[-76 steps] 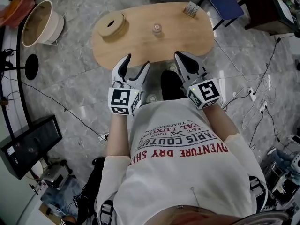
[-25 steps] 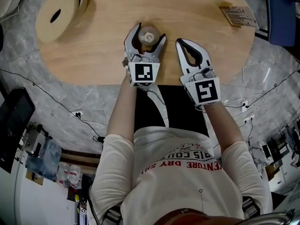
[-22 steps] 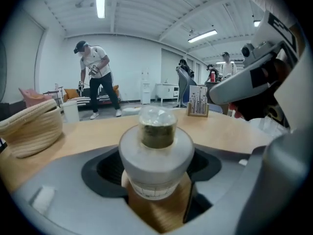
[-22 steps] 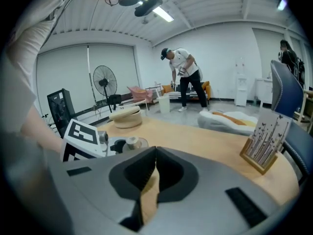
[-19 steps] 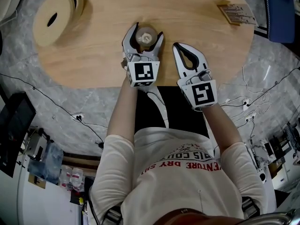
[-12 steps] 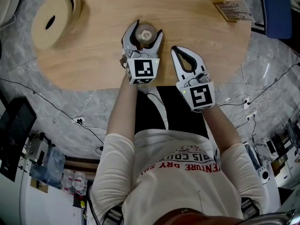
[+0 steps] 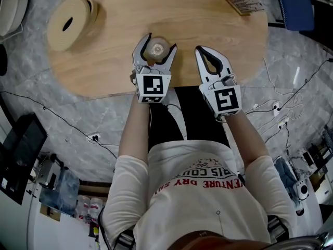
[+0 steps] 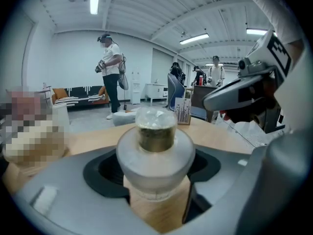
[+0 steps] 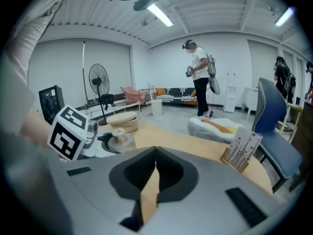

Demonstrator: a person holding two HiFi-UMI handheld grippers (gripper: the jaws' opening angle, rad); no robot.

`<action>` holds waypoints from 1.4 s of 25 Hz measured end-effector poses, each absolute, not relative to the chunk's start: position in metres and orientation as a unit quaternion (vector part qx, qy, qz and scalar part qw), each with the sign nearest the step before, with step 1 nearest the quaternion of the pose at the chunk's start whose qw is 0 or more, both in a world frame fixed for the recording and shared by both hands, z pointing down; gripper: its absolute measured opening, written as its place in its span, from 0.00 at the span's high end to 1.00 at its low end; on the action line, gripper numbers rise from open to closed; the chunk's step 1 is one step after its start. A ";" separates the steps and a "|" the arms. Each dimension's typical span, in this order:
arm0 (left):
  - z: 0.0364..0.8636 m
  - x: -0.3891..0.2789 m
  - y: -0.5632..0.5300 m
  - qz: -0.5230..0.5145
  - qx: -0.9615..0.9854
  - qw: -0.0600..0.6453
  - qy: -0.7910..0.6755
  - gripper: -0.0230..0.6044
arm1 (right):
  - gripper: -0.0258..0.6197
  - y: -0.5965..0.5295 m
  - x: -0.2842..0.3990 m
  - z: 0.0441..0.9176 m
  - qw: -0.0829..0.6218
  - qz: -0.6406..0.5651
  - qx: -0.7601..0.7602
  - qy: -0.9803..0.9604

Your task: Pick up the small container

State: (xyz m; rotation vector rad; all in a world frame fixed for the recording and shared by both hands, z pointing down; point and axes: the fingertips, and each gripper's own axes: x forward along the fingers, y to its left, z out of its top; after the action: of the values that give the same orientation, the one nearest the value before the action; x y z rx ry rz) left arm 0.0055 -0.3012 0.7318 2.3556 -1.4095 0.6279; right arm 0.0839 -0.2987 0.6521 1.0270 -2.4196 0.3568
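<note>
The left gripper's (image 7: 160, 41) jaws have just been closing and clamp the jar (image 7: 156, 48), near the middle of the table's (image 7: 208, 20) near edge. The right gripper (image 7: 202, 50), just beside it over that edge, has its jaws together, empty.

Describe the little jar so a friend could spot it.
Start at the oval wooden table; near the person's edge the left gripper, whose jaws have just been closing, clasps the small container. It is a squat frosted jar with a gold neck and clear cap, smaller than the pale roll at the table's left end and rounder than the printed card at the far right.
</note>
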 end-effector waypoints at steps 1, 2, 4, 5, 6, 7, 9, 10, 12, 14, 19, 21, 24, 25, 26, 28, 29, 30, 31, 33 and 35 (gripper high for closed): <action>0.719 0.004 -0.298 0.216 0.827 0.159 -0.494 0.42 | 0.95 -0.299 0.084 0.641 0.239 0.126 0.380 -0.885; 0.705 0.002 -0.295 0.213 0.828 0.156 -0.495 0.42 | 0.95 -0.298 0.083 0.630 0.236 0.123 0.384 -0.884; 0.678 -0.002 -0.288 0.209 0.831 0.149 -0.494 0.42 | 0.95 -0.296 0.082 0.608 0.230 0.116 0.391 -0.884; 0.663 -0.004 -0.286 0.206 0.833 0.143 -0.494 0.42 | 0.95 -0.295 0.081 0.597 0.228 0.113 0.393 -0.884; 0.647 -0.005 -0.285 0.203 0.835 0.135 -0.493 0.42 | 0.95 -0.294 0.080 0.586 0.226 0.109 0.396 -0.883; 0.632 -0.007 -0.282 0.201 0.838 0.129 -0.492 0.42 | 0.95 -0.292 0.080 0.575 0.225 0.107 0.398 -0.883; 0.605 -0.011 -0.276 0.200 0.840 0.121 -0.490 0.42 | 0.95 -0.288 0.079 0.553 0.222 0.106 0.404 -0.881; 0.590 -0.013 -0.273 0.197 0.842 0.115 -0.489 0.42 | 0.95 -0.287 0.079 0.543 0.220 0.108 0.408 -0.880; 0.555 -0.017 -0.271 0.189 0.847 0.099 -0.487 0.42 | 0.95 -0.283 0.078 0.520 0.213 0.105 0.416 -0.878; 0.523 -0.022 -0.267 0.182 0.851 0.085 -0.486 0.42 | 0.95 -0.280 0.076 0.494 0.203 0.098 0.425 -0.877; 0.455 -0.038 -0.261 0.164 0.858 0.058 -0.484 0.42 | 0.95 -0.281 0.070 0.431 0.172 0.074 0.446 -0.875; 0.428 -0.045 -0.259 0.153 0.860 0.046 -0.484 0.42 | 0.95 -0.281 0.067 0.407 0.163 0.059 0.450 -0.876; 0.386 -0.054 -0.251 0.138 0.859 0.040 -0.491 0.42 | 0.95 -0.275 0.067 0.370 0.143 0.043 0.459 -0.876; 0.373 -0.058 -0.248 0.133 0.859 0.036 -0.493 0.42 | 0.95 -0.274 0.068 0.359 0.135 0.039 0.463 -0.875; 0.361 -0.062 -0.246 0.128 0.859 0.028 -0.494 0.42 | 0.95 -0.272 0.068 0.349 0.129 0.036 0.467 -0.874; 0.339 -0.070 -0.238 0.122 0.861 0.005 -0.494 0.42 | 0.95 -0.266 0.067 0.330 0.118 0.031 0.472 -0.873; 0.330 -0.074 -0.234 0.121 0.861 -0.003 -0.494 0.42 | 0.95 -0.262 0.067 0.322 0.113 0.029 0.473 -0.873; 0.322 -0.077 -0.230 0.119 0.860 -0.008 -0.495 0.42 | 0.95 -0.257 0.067 0.315 0.109 0.027 0.473 -0.874; 0.314 -0.080 -0.227 0.119 0.860 -0.011 -0.497 0.42 | 0.95 -0.254 0.065 0.308 0.105 0.026 0.472 -0.875; 0.301 -0.088 -0.227 0.114 0.858 -0.014 -0.500 0.42 | 0.95 -0.252 0.059 0.296 0.094 0.025 0.466 -0.880; 0.290 -0.094 -0.226 0.110 0.857 -0.016 -0.504 0.42 | 0.95 -0.251 0.052 0.284 0.079 0.026 0.460 -0.884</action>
State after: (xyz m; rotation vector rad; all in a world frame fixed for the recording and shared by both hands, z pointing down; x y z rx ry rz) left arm -0.0943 -0.2258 0.2901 2.7184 -1.5990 0.3501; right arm 0.0522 -0.2507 0.2845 1.3758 -2.6462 0.0778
